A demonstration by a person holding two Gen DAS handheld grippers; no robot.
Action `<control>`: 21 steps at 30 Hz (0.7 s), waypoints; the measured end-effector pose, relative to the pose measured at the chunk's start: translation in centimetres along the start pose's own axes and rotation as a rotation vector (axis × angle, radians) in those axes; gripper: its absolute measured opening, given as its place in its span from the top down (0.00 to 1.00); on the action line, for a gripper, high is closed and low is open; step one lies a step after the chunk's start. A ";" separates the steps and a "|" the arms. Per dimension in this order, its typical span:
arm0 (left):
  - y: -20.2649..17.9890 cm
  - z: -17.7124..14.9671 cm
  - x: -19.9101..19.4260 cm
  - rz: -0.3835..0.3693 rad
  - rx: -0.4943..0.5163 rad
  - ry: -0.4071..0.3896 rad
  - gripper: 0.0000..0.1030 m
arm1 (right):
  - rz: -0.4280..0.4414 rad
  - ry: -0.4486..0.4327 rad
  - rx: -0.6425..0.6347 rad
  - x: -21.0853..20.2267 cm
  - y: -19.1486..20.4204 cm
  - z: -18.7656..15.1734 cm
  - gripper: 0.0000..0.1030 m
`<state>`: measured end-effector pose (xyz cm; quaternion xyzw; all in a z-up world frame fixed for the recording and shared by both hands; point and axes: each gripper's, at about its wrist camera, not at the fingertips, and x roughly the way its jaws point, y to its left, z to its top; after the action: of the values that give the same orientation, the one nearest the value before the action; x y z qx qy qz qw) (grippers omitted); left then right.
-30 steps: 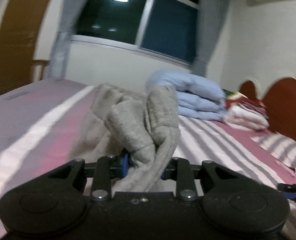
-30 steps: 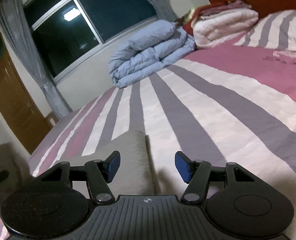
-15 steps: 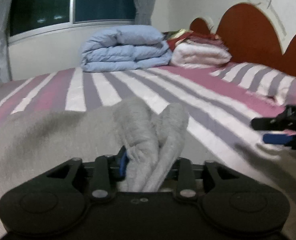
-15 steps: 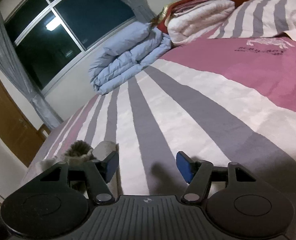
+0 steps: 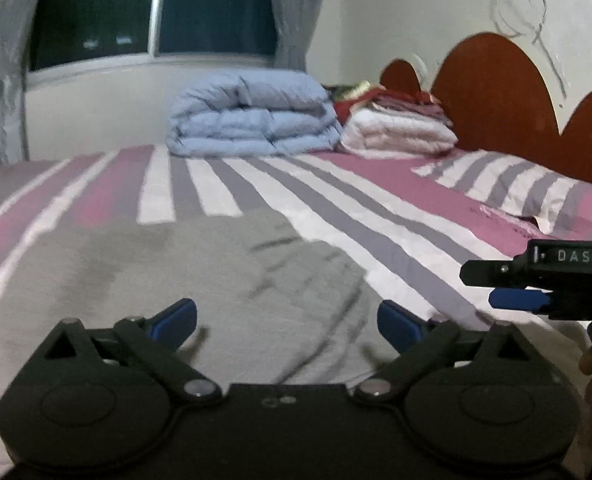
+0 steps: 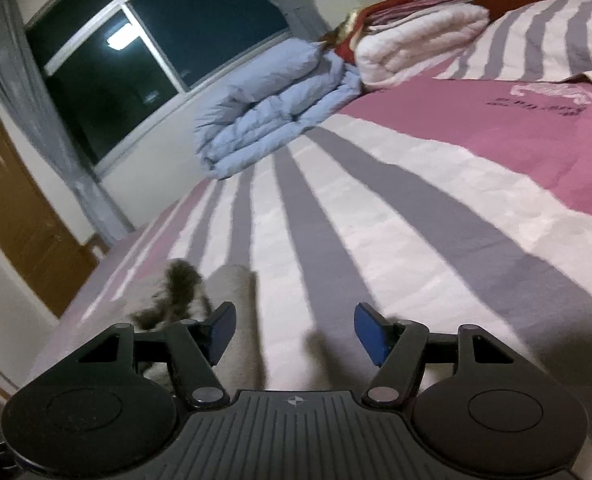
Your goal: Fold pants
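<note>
The grey pants (image 5: pixel 199 280) lie spread on the striped bedspread (image 5: pixel 336 200), with a folded layer on top at the right. My left gripper (image 5: pixel 287 322) is open and empty, just above the pants. My right gripper (image 6: pixel 293 334) is open and empty over the bedspread; it also shows at the right edge of the left wrist view (image 5: pixel 536 284). In the right wrist view the edge of the pants (image 6: pixel 235 292) lies by the left fingertip, with a blurred dark shape beside it.
A folded blue duvet (image 5: pixel 251 116) and a stack of white and red blankets (image 5: pixel 396 128) sit at the far side of the bed. A striped pillow (image 5: pixel 536 192) lies by the red-brown headboard (image 5: pixel 496 92). A window and a wooden door (image 6: pixel 19 220) are behind.
My left gripper has opened and let go of the bunched pants, which now lie flat on the bed. My right gripper has stayed open over the bedspread.
</note>
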<state>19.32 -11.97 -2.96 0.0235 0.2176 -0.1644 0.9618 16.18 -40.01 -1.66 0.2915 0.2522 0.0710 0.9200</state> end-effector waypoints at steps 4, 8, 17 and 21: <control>3.6 -0.7 -3.0 0.064 -0.007 -0.019 0.12 | 0.063 0.011 -0.018 0.7 2.0 -0.1 0.36; 8.4 -2.0 -5.5 0.157 -0.062 -0.014 0.12 | 0.117 0.035 -0.031 2.1 4.6 -0.8 0.36; 15.4 -4.6 -8.2 0.293 -0.164 0.000 0.10 | 0.150 0.176 0.049 7.5 8.2 -3.2 0.36; 17.4 -4.9 -8.2 0.298 -0.243 0.005 0.09 | 0.119 0.189 0.108 9.8 8.8 -3.2 0.23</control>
<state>15.99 7.56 -4.38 -0.0606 0.2323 0.0074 0.9707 23.12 -28.50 -3.03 0.3469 0.3234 0.1391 0.8693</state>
